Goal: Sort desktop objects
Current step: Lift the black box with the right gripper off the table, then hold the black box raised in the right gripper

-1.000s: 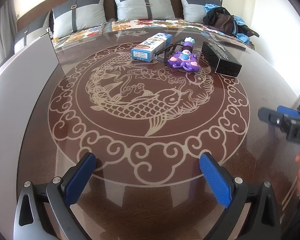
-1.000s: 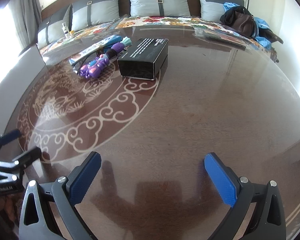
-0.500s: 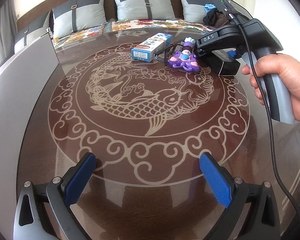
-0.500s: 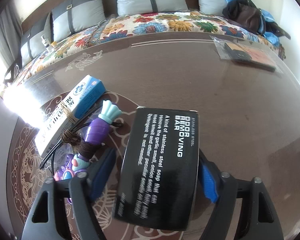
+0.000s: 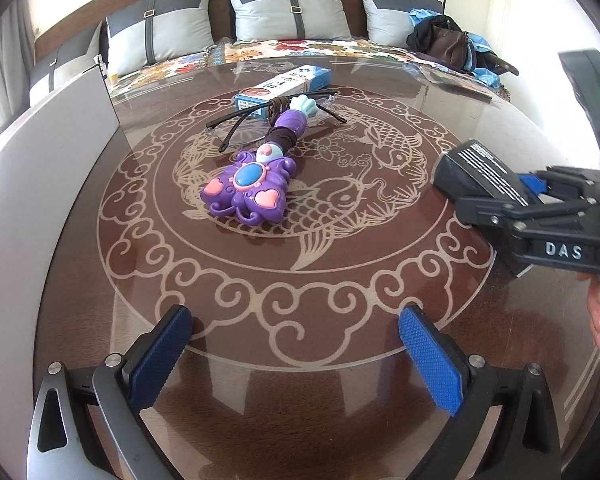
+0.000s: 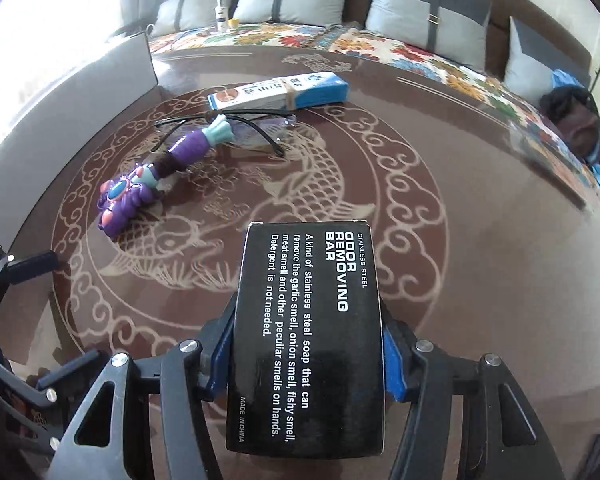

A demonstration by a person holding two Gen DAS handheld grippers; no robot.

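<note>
My right gripper (image 6: 306,356) is shut on a black odor-removing-bar box (image 6: 308,320) and holds it above the round table; it also shows at the right of the left wrist view (image 5: 480,178). My left gripper (image 5: 296,356) is open and empty over the table's near edge. A purple toy wand (image 5: 256,184) lies ahead of it at the table's middle, also in the right wrist view (image 6: 156,176). Black-framed glasses (image 5: 268,114) and a blue-and-white carton (image 5: 284,84) lie behind the wand.
A grey panel (image 5: 40,184) stands along the table's left side. A sofa with grey cushions (image 5: 284,8) and a floral cover runs behind the table. A dark bag (image 5: 444,40) lies on it at right. A clear packet (image 5: 456,80) lies at the table's far right.
My right gripper closed on the black box, lifted it and carried it back toward the near right. My left gripper moved forward toward the purple wand.
</note>
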